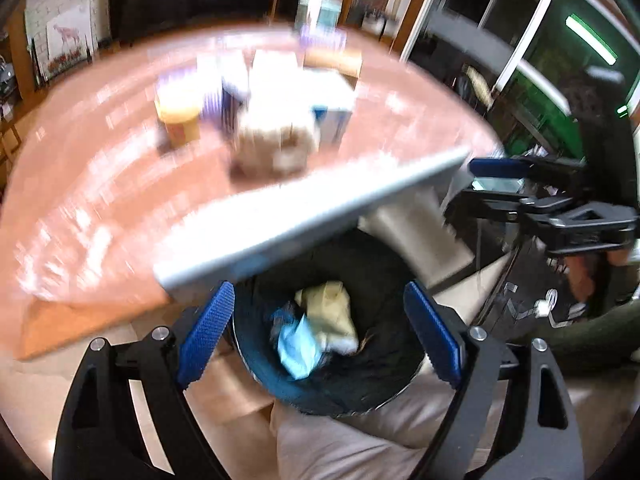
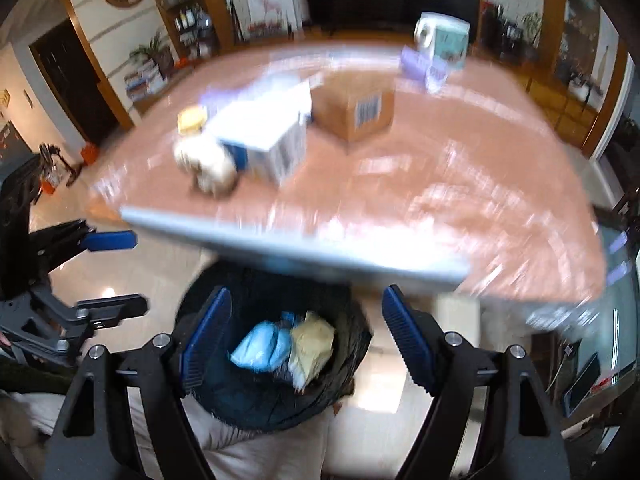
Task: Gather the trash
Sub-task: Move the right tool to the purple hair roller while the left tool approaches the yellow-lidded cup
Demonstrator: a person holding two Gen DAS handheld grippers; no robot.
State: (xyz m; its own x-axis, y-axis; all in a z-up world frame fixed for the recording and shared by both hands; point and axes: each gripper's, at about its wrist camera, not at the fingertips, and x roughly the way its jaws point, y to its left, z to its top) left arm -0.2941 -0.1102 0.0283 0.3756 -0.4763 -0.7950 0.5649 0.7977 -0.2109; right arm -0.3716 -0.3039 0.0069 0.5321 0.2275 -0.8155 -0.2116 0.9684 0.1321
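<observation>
A black-lined trash bin (image 1: 360, 384) (image 2: 224, 396) stands on the floor below the table's near edge. Inside lie a crumpled blue piece (image 1: 298, 346) (image 2: 260, 346) and a crumpled beige wrapper (image 1: 332, 312) (image 2: 312, 344). My left gripper (image 1: 320, 332) is open and empty, held above the bin. My right gripper (image 2: 306, 336) is open and empty, also above the bin. The right gripper also shows in the left wrist view (image 1: 492, 184), and the left gripper shows in the right wrist view (image 2: 116, 272). Both views are blurred by motion.
The pinkish table (image 1: 100, 208) (image 2: 460, 168) carries a white-and-blue box (image 2: 272, 136), a cardboard box (image 2: 356, 110), a yellow-lidded jar (image 1: 178, 118) (image 2: 192, 120), a crumpled pale wad (image 1: 272, 144) (image 2: 208, 164) and a white kettle (image 2: 442, 40). A grey edge strip (image 1: 312, 216) (image 2: 296, 248) overhangs the bin.
</observation>
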